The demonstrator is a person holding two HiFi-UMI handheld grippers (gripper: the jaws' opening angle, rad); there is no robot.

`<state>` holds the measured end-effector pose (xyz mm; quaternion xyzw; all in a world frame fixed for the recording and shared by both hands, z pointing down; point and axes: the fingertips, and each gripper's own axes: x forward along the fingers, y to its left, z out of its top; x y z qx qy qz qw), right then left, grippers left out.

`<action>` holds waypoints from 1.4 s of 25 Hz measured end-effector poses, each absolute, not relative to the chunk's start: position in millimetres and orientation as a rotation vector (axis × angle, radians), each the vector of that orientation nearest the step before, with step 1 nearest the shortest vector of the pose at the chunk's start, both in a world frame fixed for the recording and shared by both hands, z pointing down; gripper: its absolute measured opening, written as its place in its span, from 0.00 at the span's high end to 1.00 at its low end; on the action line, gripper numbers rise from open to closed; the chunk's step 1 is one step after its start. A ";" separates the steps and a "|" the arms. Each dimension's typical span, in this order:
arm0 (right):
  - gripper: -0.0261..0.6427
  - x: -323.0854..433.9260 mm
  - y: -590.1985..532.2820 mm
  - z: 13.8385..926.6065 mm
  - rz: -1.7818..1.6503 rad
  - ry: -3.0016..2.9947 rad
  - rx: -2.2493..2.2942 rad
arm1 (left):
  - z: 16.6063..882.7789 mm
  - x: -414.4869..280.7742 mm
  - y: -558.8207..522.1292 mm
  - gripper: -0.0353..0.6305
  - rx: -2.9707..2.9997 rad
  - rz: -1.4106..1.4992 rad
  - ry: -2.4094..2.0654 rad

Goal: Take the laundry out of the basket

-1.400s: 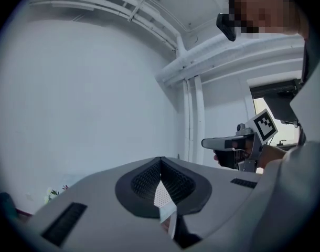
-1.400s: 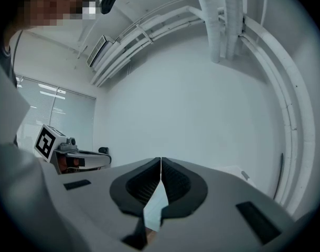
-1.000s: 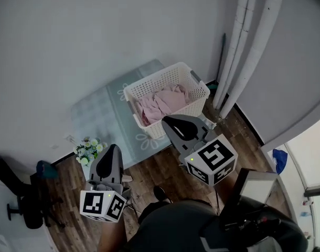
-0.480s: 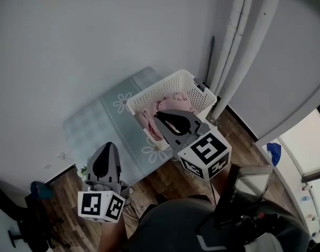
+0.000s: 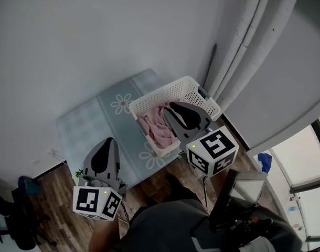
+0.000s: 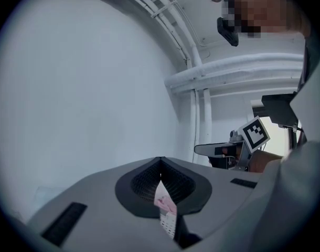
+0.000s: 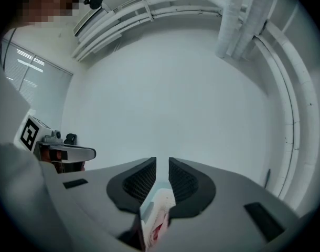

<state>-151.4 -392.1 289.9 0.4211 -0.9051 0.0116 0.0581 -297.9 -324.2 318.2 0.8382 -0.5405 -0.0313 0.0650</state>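
On the floor by the wall, a pale flowered mat [image 5: 92,117], spread flat. At its far corner, a white lattice basket [image 5: 165,91], upright. Inside it, pink laundry [image 5: 159,133], heaped against the near wall and lying below the rim. Held over the basket, the right gripper [image 5: 173,108], aimed down at the pink heap, jaws just opening to a narrow slit with nothing between them and no cloth touched. Off to the side, over the mat's near edge, the left gripper [image 5: 107,143], jaws together on nothing, well apart from the basket.

By the look of things, nothing lifted out yet. Danger of going down with so slim a gap and only poking the cloth, or pinching one thin fold and losing it on the way up. Danger too of snagging a jaw in the lattice or on the rim and dragging or tipping so light a basket, with no second gripper steadying it. Possibly also a tangled bundle, partly spilled onto the floor.
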 end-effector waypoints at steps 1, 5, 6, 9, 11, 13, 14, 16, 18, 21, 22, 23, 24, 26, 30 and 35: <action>0.86 -146.1 -398.9 289.8 0.036 -2.742 1.275 | 317.6 -296.5 -327.8 0.93 2.527 -0.089 -1.639; 0.73 -129.6 -427.8 291.6 0.038 -2.742 1.214 | 315.9 -287.9 -344.9 0.93 2.517 -0.071 -1.671; 0.70 -126.3 -436.0 293.3 0.047 -2.741 1.193 | 315.2 -285.1 -350.4 0.93 2.520 -0.062 -1.675; 0.60 -113.9 -461.1 302.4 0.071 -2.714 1.128 | 313.4 -274.9 -366.4 0.93 2.532 -0.041 -1.690; 0.54 -104.9 -476.4 312.2 0.092 -2.683 1.085 | 314.1 -269.1 -376.2 0.93 2.526 -0.026 -1.708; 0.46 -98.7 -490.7 325.8 0.113 -2.643 1.037 | 317.2 -264.3 -385.7 0.93 2.516 -0.011 -1.718; 0.44 -96.0 -497.3 334.1 0.124 -2.620 1.009 | 319.3 -261.7 -390.5 0.93 2.512 -0.001 -1.721; 0.41 -91.5 -509.6 354.1 0.153 -2.573 0.945 | 322.9 -256.1 -400.5 0.93 2.507 0.028 -1.727; 0.39 -87.5 -521.6 378.5 0.201 -2.526 0.882 | 326.9 -252.3 -410.7 0.93 2.497 0.063 -1.739; 0.35 -83.1 -537.8 418.4 0.293 -2.453 0.797 | 339.4 -250.8 -424.9 0.93 2.458 0.100 -1.756; 0.34 -82.3 -542.4 431.3 0.336 -2.435 0.772 | 344.4 -250.5 -429.3 0.93 2.443 0.111 -1.761; 0.33 -81.6 -546.6 444.0 0.385 -2.417 0.749 | 349.5 -250.0 -433.6 0.93 2.427 0.122 -1.764; 0.31 -81.1 -550.0 456.5 0.433 -2.396 0.726 | 354.8 -249.6 -437.6 0.93 2.412 0.133 -1.767; 0.26 -81.8 -555.1 480.9 0.511 -2.348 0.679 | 364.7 -249.7 -444.7 0.93 2.382 0.156 -1.771; 0.22 -84.0 -563.7 530.7 0.652 -2.224 0.606 | 376.3 -252.1 -452.7 0.93 2.340 0.186 -1.792; 0.20 -81.4 -567.6 593.2 0.778 -2.054 0.535 | 392.1 -258.5 -458.1 0.93 2.291 0.222 -1.815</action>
